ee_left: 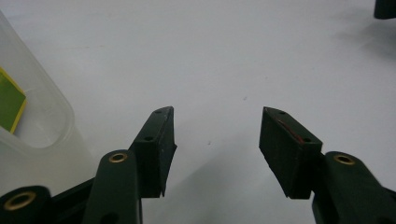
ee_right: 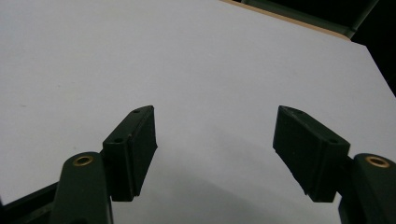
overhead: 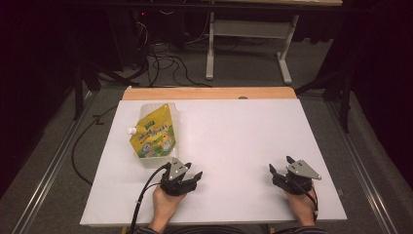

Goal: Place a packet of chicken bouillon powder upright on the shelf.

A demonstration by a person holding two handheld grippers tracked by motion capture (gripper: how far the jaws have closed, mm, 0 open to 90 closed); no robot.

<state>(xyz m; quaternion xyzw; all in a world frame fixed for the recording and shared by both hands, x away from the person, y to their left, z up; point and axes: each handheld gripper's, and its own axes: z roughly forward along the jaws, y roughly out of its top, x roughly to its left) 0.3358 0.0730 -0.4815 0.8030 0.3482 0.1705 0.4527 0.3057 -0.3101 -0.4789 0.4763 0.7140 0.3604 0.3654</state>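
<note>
- left gripper (overhead: pixel 194 176) sits spread apart, nothing between the jaws
- right gripper (overhead: pixel 280 165) same, wide and empty
- yellow pouch (overhead: pixel 152 135) lies in a clear tub (ee_left: pixel 44 121) just beside the left gripper, on the white table (overhead: pixel 234 141)

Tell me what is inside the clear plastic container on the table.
A yellow spouted pouch lies in the clear plastic container, its white cap poking over the left rim. The pouch covers most of the container's floor, so anything beneath it cannot be seen.
</note>
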